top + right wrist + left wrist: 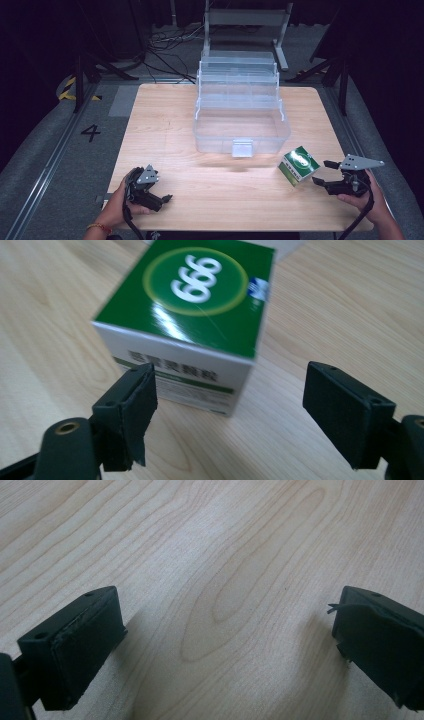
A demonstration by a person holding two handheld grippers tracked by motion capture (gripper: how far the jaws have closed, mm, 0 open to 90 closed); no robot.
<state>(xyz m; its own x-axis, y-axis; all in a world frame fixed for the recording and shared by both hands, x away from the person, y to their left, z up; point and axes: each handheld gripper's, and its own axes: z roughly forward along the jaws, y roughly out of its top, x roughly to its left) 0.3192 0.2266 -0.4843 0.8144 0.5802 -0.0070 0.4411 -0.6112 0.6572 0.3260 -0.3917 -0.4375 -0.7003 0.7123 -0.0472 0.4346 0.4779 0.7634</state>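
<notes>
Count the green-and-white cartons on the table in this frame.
1. The green-and-white carton sits on the table near its right edge, just in front of the clear plastic organizer box, facing the open right hand-held gripper. The box's stepped trays look empty, though faint contents could escape notice.

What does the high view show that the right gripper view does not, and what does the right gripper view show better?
The high view alone gives the clear plastic box, open, and the left gripper resting near the table's front edge. The right gripper view alone gives the white "666" on the green box top and dark print on its white side. Both share the green box, the wooden table and the right gripper, its jaws open.
</notes>
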